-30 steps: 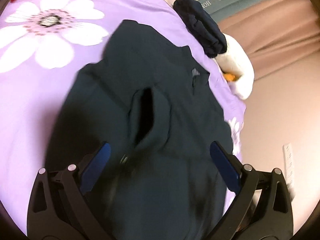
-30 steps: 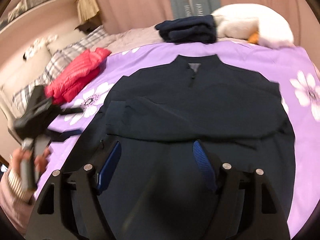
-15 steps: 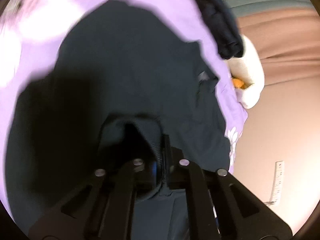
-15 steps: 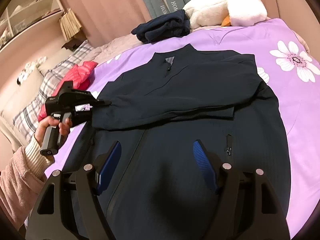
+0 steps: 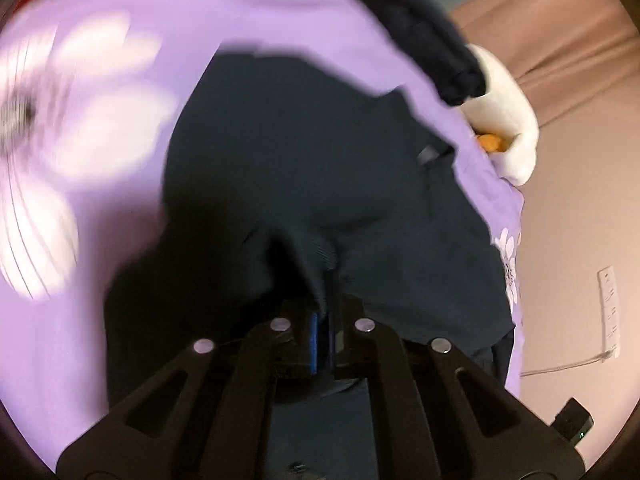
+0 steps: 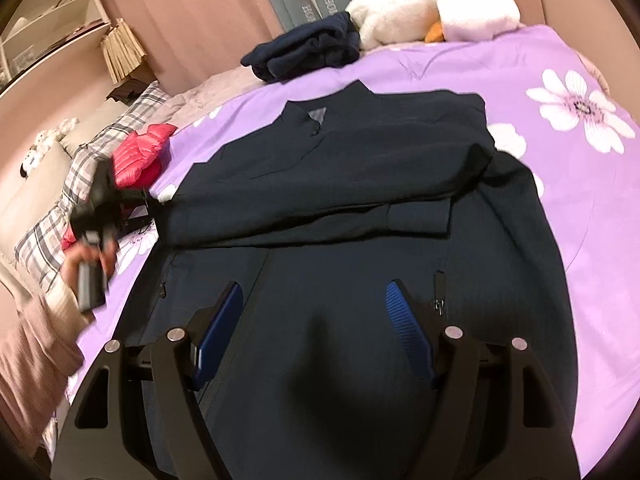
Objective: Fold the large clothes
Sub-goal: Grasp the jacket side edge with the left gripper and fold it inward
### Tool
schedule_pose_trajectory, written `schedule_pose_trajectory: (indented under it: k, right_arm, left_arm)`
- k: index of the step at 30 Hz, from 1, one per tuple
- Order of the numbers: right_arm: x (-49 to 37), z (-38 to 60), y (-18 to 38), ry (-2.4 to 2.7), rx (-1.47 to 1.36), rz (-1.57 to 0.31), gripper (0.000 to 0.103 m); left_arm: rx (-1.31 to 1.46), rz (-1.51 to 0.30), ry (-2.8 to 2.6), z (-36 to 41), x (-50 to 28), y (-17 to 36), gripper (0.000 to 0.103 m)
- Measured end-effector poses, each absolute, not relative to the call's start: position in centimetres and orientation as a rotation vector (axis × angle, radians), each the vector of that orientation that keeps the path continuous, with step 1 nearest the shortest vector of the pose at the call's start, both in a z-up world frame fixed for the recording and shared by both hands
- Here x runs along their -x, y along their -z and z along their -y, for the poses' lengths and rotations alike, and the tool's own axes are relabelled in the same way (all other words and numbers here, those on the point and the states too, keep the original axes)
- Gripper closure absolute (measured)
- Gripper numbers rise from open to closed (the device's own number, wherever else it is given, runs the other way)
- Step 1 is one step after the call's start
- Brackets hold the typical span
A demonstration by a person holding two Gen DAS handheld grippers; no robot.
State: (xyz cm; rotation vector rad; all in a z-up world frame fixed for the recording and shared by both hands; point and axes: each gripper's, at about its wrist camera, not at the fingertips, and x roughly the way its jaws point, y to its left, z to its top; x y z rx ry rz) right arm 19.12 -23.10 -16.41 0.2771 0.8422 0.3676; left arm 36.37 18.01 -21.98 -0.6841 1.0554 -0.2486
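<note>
A large dark navy jacket (image 6: 360, 208) lies face up on the purple flowered bedspread (image 6: 552, 80), with one sleeve (image 6: 304, 212) folded across the chest. My left gripper (image 5: 324, 304) is shut on the cuff of that sleeve (image 5: 316, 256) and holds it at the jacket's left edge; it also shows in the right wrist view (image 6: 132, 208). My right gripper (image 6: 316, 312) is open and empty above the jacket's lower front. The jacket (image 5: 320, 168) fills the middle of the left wrist view.
A folded dark garment (image 6: 308, 50) and a white plush duck (image 6: 432, 12) lie at the head of the bed. A red puffer jacket (image 6: 140, 152) and plaid pillows (image 6: 68, 208) lie at the left. The bed's right edge meets a pink wall (image 5: 580, 200).
My left gripper closed on the sleeve cuff and pulled it left across the jacket. My right gripper stayed open and shifted its view toward the jacket's hem.
</note>
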Motion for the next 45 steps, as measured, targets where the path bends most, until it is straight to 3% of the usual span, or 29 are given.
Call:
schedule_pose_trajectory:
  k: [2, 4, 9, 11, 13, 15, 18, 20, 22, 24, 26, 28, 32, 35, 37, 39, 41, 45]
  right_arm:
    - [-19.4, 23.4, 16.3, -0.368, -0.280, -0.845, 0.028]
    - [-20.1, 24.0, 16.0, -0.368, -0.286, -0.849, 0.028]
    - [-24.2, 27.2, 15.1, -0.285, -0.354, -0.849, 0.028]
    - [-27.7, 28.8, 14.7, -0.242, -0.392, -0.853, 0.028]
    - [-31.4, 30.1, 14.5, -0.174, -0.392, -0.845, 0.028]
    - [-34.2, 31.0, 14.7, -0.112, -0.408, -0.857, 0.027]
    - [-38.6, 32.1, 16.1, -0.022, -0.405, -0.905, 0.027]
    - [-40.9, 32.6, 17.6, 0.051, -0.367, -0.948, 0.027]
    - [-42.1, 32.9, 18.9, 0.055, -0.387, -0.981, 0.030]
    - [-42.8, 32.9, 19.7, 0.007, -0.393, -1.007, 0.071]
    - [-42.9, 32.5, 19.7, -0.003, -0.332, -1.008, 0.093]
    - [-42.3, 33.1, 18.7, -0.028, -0.360, -0.949, 0.098]
    - [-40.8, 36.2, 17.6, 0.029, -0.494, -0.802, 0.099]
    - [-40.9, 36.3, 19.3, 0.058, -0.476, -0.848, 0.098]
    - [-40.9, 36.0, 20.2, 0.079, -0.451, -0.902, 0.090]
    - [-40.6, 36.1, 19.8, 0.085, -0.456, -0.906, 0.081]
    - [-39.8, 36.2, 18.3, 0.076, -0.429, -0.872, 0.078]
    - [-38.1, 34.1, 14.7, -0.020, -0.251, -0.788, 0.075]
  left_arm:
    - [0.726, -1.055, 0.275, -18.4, -35.4, 22.8, 0.091]
    - [0.730, -1.053, 0.297, -18.8, -34.4, 22.7, 0.080]
    - [0.674, -1.078, 0.318, -18.5, -33.4, 21.9, 0.066]
    - [0.681, -1.080, 0.317, -18.6, -33.3, 21.4, 0.056]
    - [0.707, -1.066, 0.320, -18.7, -33.4, 20.8, 0.036]
    - [0.721, -1.051, 0.317, -18.6, -34.1, 20.4, 0.031]
    - [0.787, -1.038, 0.319, -19.1, -35.1, 20.2, 0.033]
    - [0.802, -1.053, 0.301, -19.0, -36.0, 20.7, 0.045]
    - [0.789, -1.085, 0.295, -18.7, -36.7, 21.4, 0.086]
    - [0.753, -1.103, 0.279, -18.2, -37.3, 21.8, 0.093]
    - [0.720, -1.069, 0.271, -18.0, -37.7, 21.3, 0.101]
    - [0.688, -0.995, 0.277, -17.8, -38.3, 19.7, 0.100]
    - [0.519, -0.856, 0.304, -15.7, -39.6, 16.1, 0.100]
    - [0.423, -0.919, 0.253, -14.9, -41.1, 17.1, 0.099]
    - [0.398, -1.014, 0.171, -15.3, -42.1, 19.4, 0.082]
    - [0.458, -1.043, 0.144, -16.4, -42.1, 20.5, 0.071]
    - [0.562, -1.033, 0.166, -17.9, -41.7, 20.7, 0.070]
    - [0.575, -0.999, 0.142, -19.2, -39.8, 19.5, 0.052]
